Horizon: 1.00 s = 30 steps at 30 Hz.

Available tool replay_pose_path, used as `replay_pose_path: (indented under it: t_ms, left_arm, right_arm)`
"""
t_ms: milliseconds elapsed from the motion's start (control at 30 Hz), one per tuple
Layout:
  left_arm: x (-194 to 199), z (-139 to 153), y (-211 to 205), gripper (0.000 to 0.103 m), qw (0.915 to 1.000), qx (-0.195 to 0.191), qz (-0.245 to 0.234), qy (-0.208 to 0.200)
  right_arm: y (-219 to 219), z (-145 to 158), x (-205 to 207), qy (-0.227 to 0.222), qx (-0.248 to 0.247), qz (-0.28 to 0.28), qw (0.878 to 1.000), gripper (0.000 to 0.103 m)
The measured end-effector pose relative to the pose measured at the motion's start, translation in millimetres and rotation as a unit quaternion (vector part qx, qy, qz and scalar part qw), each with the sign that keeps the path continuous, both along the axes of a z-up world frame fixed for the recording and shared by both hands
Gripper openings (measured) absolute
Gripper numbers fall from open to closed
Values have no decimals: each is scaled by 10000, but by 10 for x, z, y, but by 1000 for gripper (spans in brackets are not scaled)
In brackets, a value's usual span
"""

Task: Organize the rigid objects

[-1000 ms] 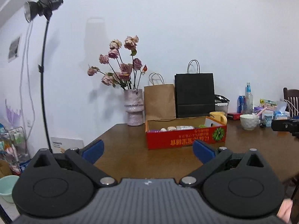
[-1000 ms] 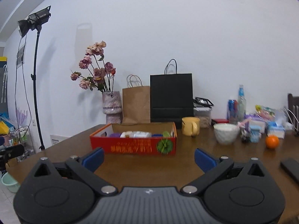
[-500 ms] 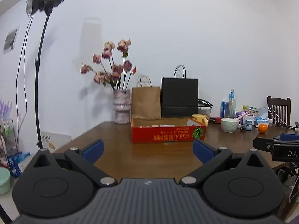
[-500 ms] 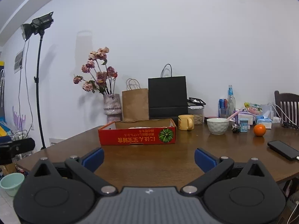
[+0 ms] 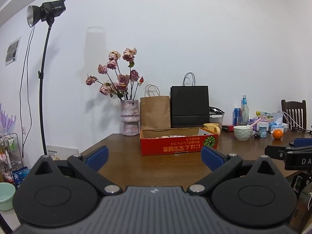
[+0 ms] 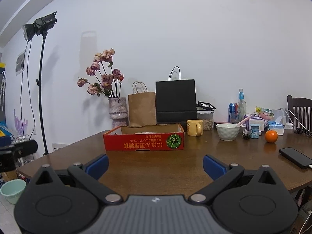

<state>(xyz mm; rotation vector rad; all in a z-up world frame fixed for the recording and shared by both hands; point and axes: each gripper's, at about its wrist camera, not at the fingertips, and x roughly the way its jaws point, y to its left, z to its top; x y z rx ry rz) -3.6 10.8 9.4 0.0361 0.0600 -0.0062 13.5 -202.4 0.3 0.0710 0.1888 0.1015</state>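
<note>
My left gripper (image 5: 154, 157) has its blue-padded fingers (image 5: 97, 156) spread wide with nothing between them, and my right gripper (image 6: 155, 162) matches it, fingers (image 6: 214, 166) apart and empty, both held level over the near edge of the brown wooden table (image 6: 156, 167); I read that as a ready stance, open so either side can take whatever I choose first. Straight ahead of both sits the shallow red cardboard box with the green pumpkin print (image 6: 144, 143), near the table's middle, with a few pale items inside that I cannot make out from this low angle. Right of it stand a yellow ceramic mug (image 6: 194, 127), a white dimpled bowl with a pink spoon (image 6: 227, 131) and a round orange fruit (image 6: 271, 136), with a black phone on its cable (image 6: 295, 157) nearer my right side. I judge the box is the collecting place, since it sits centred within reach of both sides
</note>
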Motion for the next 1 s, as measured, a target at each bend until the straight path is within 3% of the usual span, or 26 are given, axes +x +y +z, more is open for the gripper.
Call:
replay_pose_path:
  t_ms: [1000]
  left_arm:
    - [-36, 15, 2, 103, 9999, 77, 26, -67]
  right_arm:
    - [22, -12, 30, 136, -106, 5, 9999, 103]
